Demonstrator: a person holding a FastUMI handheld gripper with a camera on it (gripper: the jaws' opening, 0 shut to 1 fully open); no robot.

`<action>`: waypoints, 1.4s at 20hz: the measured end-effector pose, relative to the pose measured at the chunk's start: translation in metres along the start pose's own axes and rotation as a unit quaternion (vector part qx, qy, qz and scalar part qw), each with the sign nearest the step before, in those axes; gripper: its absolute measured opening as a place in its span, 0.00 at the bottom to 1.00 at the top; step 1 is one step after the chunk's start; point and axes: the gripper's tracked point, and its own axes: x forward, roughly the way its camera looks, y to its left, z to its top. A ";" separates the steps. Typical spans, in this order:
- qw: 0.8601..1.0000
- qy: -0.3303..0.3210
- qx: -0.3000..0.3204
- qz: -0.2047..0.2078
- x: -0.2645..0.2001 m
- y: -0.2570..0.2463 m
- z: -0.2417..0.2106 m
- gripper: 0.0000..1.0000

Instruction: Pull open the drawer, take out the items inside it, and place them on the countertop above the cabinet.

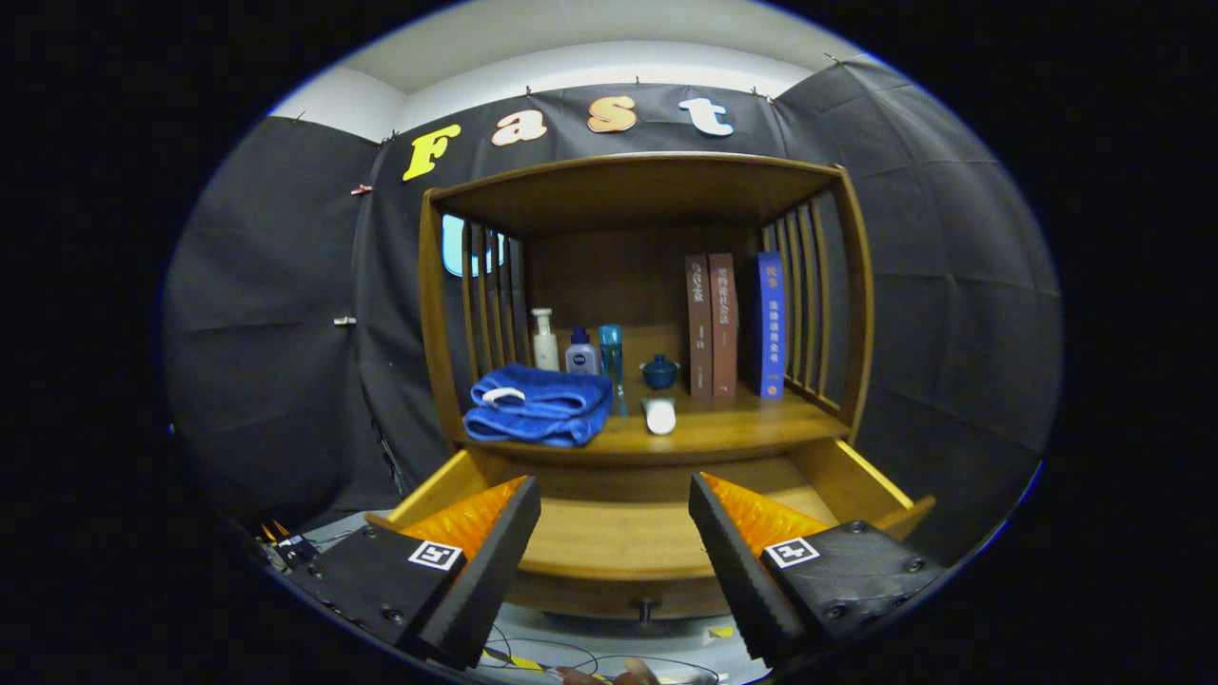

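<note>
The gripper [615, 533] is wide open and holds nothing; its two fingers stand well apart, one at about 7 o'clock and one at about 5 o'clock of the view, and between them the pulled-out drawer [618, 538] is seen. The drawer is open toward the camera, its wooden bottom looks bare where it is visible, and its small knob [646, 606] is at 6 o'clock, just below the front edge. Above the drawer is the countertop [723, 433] of the wooden cabinet [861, 314], which has slatted sides and a roof board. On the countertop, at about 9 o'clock from its middle, lies a folded blue towel [540, 405] near the front edge. Just right of the towel lies a small white object [659, 416]; I cannot tell what it is. Behind the towel stand a white pump bottle [544, 341], a small bottle with dark cap [581, 354] and a slim light-blue bottle [611, 362], close side by side. A little dark blue lidded pot [659, 371] is behind the white object. At 3 o'clock on the shelf stand upright two brown books [712, 323] and one blue book [772, 323]
</note>
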 end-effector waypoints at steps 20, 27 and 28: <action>0.998 0.045 0.000 -0.052 0.050 -0.010 -0.096 0.99; 0.997 0.060 0.008 -0.049 0.125 -0.012 -0.090 0.99; 0.997 0.061 0.008 -0.049 0.134 -0.012 -0.090 0.99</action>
